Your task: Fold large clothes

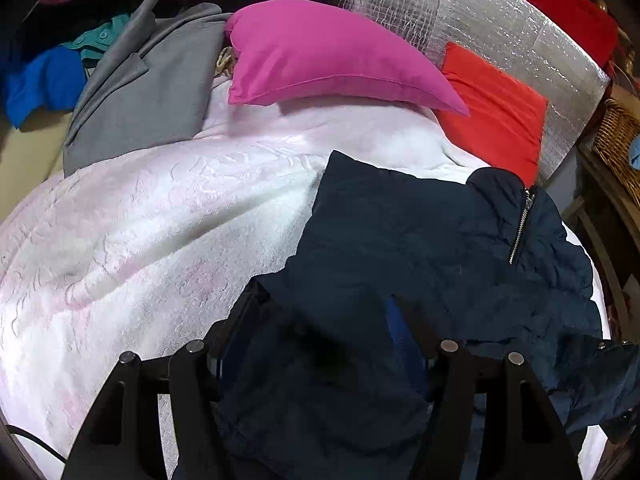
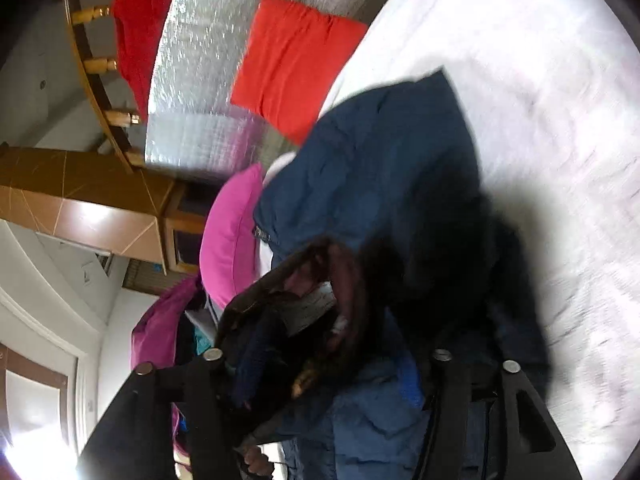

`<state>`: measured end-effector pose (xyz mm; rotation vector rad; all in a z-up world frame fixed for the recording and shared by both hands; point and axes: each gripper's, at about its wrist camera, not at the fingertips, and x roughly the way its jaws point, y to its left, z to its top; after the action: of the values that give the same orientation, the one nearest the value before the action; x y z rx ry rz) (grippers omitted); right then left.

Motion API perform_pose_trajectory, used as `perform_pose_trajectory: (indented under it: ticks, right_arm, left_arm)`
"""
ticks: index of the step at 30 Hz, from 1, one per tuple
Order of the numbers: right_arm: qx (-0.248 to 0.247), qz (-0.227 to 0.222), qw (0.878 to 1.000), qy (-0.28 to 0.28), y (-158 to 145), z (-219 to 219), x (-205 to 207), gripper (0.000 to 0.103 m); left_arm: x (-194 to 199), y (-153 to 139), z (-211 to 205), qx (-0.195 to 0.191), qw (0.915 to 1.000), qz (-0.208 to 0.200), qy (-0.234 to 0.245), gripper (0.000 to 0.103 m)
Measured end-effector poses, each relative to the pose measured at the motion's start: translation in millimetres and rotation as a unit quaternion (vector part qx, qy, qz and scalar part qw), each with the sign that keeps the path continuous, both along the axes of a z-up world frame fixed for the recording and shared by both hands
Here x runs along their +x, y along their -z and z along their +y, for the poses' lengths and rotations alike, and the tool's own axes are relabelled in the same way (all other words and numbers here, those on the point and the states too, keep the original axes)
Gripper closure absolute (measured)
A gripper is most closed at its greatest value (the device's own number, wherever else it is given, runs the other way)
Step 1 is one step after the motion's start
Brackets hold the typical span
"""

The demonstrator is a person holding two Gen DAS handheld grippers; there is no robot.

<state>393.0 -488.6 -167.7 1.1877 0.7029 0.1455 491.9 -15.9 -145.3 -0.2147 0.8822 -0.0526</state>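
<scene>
Left gripper [image 1: 320, 320]: bottom centre of the left wrist view; jaws set apart, dark cloth bunched between them, though whether they pinch it I cannot tell.
Right gripper [image 2: 320, 344]: bottom centre of the right wrist view, which is rolled sideways and blurred; jaws spread, with cloth and a brownish lining between them; grip unclear.
Navy jacket [image 1: 432, 240]: spread on the bed at lower right of the left view, zipper showing toward the right edge; in the right view it rises from the jaws toward frame centre.
Bed [image 1: 160, 220]: covered by a white, faintly pink blanket under the jacket.
Pink pillow [image 1: 320, 56]: upper centre, on the blanket.
Red pillow [image 1: 496, 112]: upper right, against a silver foil panel [image 1: 500, 28].
Grey coat [image 1: 148, 92]: upper left, beside the pink pillow.
</scene>
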Motion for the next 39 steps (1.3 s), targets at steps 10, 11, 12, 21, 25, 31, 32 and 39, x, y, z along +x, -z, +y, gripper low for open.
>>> perform_pose_trajectory:
  ticks: [10, 11, 12, 21, 25, 31, 32, 39]
  right_arm:
    - [0.046, -0.005, 0.999, -0.024, 6.7, -4.0, -6.6, 0.02]
    - [0.042, 0.008, 0.998, -0.037, 9.6, 1.2, -2.7, 0.02]
    - [0.031, 0.024, 0.998, -0.045, 12.1, 5.6, -0.4, 0.02]
    - [-0.108, 0.072, 0.989, -0.074, 4.7, 26.3, 9.2, 0.065]
    - [-0.169, 0.055, 0.978, -0.11, -6.4, 42.3, 7.5, 0.076]
    - [-0.345, 0.036, 0.93, -0.118, -31.9, 72.4, 3.4, 0.093]
    - [-0.371, 0.038, 0.922, -0.11, -34.3, 76.5, 6.4, 0.093]
    - [-0.453, -0.016, 0.891, -0.023, -58.9, 73.6, 9.1, 0.094]
  left_arm:
    - [0.6, 3.9, -8.0, 0.017, 0.9999, 0.003, 0.001, 0.035]
    - [0.3, 5.0, -10.5, 0.018, 0.9998, 0.005, 0.004, 0.035]
    - [0.4, 5.5, -12.2, 0.019, 0.9998, 0.006, 0.006, 0.035]
    - [1.1, 10.8, -24.4, 0.047, 0.9987, 0.002, 0.018, 0.035]
    - [-2.0, 10.2, -31.6, 0.073, 0.997, -0.014, 0.023, 0.035]
    - [-2.3, 11.7, -38.5, 0.1, 0.9941, -0.024, 0.033, 0.035]
    - [-2.4, 11.9, -39.1, 0.1, 0.994, -0.023, 0.035, 0.035]
    - [-8.4, 14.0, -51.0, 0.117, 0.9913, -0.027, 0.053, 0.035]
